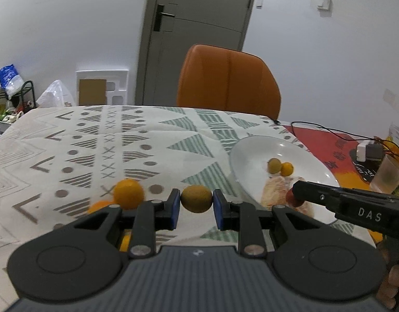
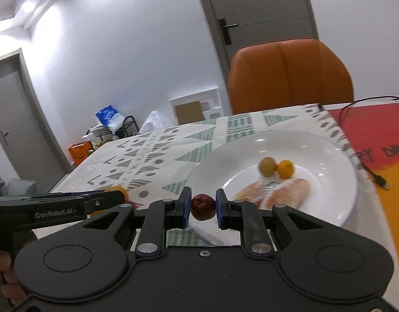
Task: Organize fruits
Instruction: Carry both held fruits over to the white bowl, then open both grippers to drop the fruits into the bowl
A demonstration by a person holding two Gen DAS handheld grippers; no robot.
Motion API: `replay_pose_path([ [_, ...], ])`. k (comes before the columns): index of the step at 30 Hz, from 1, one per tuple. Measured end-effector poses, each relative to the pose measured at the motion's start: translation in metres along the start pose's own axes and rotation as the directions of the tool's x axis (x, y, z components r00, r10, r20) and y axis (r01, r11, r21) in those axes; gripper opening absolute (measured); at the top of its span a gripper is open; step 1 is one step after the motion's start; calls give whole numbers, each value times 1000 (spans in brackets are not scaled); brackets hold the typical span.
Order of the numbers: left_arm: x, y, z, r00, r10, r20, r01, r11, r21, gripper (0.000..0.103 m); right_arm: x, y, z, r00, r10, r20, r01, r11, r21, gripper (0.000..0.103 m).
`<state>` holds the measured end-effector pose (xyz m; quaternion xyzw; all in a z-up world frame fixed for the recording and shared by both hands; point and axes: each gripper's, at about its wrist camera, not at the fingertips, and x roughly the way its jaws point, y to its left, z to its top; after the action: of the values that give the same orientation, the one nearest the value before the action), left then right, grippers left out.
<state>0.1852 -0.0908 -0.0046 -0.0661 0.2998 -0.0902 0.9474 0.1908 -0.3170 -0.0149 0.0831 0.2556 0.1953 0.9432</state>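
Note:
My left gripper [image 1: 196,199] is shut on a yellow-green round fruit [image 1: 196,199] and holds it above the patterned tablecloth, left of the white plate [image 1: 248,150]. My right gripper [image 2: 203,207] is shut on a small dark red fruit [image 2: 203,207] over the plate's [image 2: 337,202] near-left rim; the red fruit also shows in the left wrist view [image 1: 292,199]. On the plate lie a green fruit [image 2: 267,166], a small orange [image 2: 285,168] and peeled pale segments [image 2: 290,192]. Loose oranges [image 1: 128,193] lie on the cloth to the left.
An orange chair [image 1: 228,80] stands behind the table. A red-orange mat [image 1: 326,143] with a black cable, a charger [image 1: 368,150] and a frosted cup [image 1: 387,174] lies at the right. The tablecloth [image 1: 95,143] stretches to the left.

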Motion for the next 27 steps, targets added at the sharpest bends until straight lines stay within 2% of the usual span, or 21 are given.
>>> replay_pose_path([
  [11,20,-40,10,999,-45,-5,45,997,65,26,-19,-38,4,997,-73,36,71,996,48,18],
  [19,32,-54,14,999,-52,-14,53,995,84,26,-22,-56,5,993,-107,51,104,992,70,19],
  [23,38,-58,17,998,-53,-17,55,994,91,26,-22,-61,5,991,-119,63,113,990,85,27],
  [27,43,-63,19,998,-60,-19,62,993,98,26,-24,-64,5,991,-117,69,109,989,102,28],
])
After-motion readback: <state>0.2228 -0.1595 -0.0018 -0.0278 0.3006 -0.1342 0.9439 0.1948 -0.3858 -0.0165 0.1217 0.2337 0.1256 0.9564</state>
